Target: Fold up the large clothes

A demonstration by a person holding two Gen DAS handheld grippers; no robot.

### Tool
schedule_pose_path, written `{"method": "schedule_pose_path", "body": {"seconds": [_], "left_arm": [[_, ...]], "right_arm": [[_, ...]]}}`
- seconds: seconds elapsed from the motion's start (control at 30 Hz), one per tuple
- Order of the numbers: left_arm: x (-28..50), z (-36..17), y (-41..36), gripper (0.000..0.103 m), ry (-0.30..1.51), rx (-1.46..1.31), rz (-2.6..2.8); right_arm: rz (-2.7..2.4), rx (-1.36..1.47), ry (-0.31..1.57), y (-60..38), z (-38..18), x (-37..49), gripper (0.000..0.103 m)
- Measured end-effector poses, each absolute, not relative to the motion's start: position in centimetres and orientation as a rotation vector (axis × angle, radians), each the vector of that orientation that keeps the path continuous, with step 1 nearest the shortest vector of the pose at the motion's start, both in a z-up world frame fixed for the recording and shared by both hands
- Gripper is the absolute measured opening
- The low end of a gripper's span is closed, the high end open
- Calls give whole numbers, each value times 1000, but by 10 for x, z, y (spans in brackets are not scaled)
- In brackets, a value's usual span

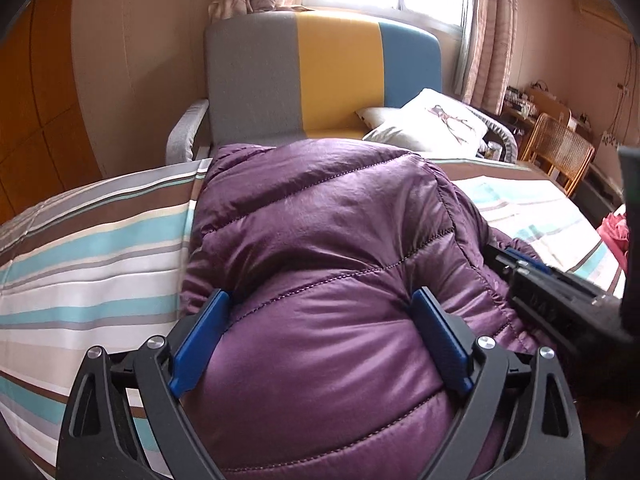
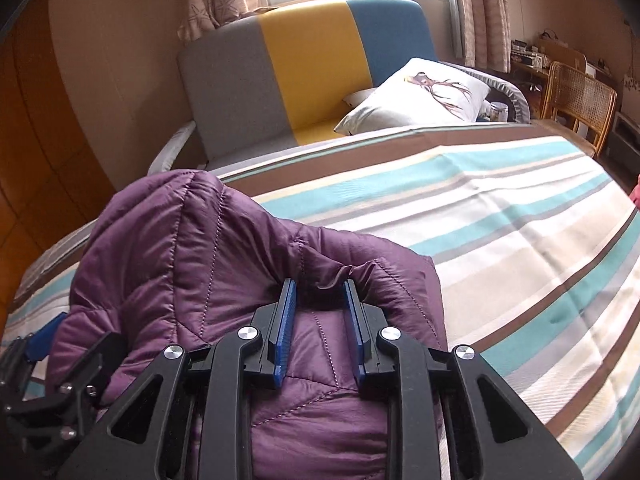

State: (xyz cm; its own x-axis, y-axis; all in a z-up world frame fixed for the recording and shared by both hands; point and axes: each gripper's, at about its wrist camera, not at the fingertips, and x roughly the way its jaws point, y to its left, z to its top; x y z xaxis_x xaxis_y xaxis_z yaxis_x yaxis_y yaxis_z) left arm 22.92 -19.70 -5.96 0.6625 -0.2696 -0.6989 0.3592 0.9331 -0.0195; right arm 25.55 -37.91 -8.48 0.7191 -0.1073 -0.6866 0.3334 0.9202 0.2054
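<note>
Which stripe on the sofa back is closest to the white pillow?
The blue stripe, at the right end of the sofa back; the white pillow leans right below it. Yellow sits in the middle, grey farthest left.

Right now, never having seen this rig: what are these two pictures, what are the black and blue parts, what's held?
No robot arm here: a person holds a two-finger claw in each hand, each with a fisheye camera looking along its fingers. One picture is from the left claw, the other from the right claw. A puffy quilted purple jacket lies on a bed with a striped turquoise, brown and white sheet. The left claw's blue pads stand wide around a thick bulge of jacket; the right claw's pads are close together, pinching a fold. Behind are a grey, yellow and blue sofa and a white printed cushion.
</note>
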Motion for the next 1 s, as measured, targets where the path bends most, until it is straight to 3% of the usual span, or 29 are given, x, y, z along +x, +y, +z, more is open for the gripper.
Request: {"method": "schedule_pose_path", "body": {"seconds": [0.57,0.7,1.0], "left_arm": [[210,-57,-195,93,733,164,-341],[202,-49,-187,99,743,165,-348],[174,-52,-158,99,720,121,-375]], "right_arm": [[-248,315,717,-373,-89,249,23],[-219,300,674,-366,-76,226,25],[-167,394,651,-360,-65,165,25]]}}
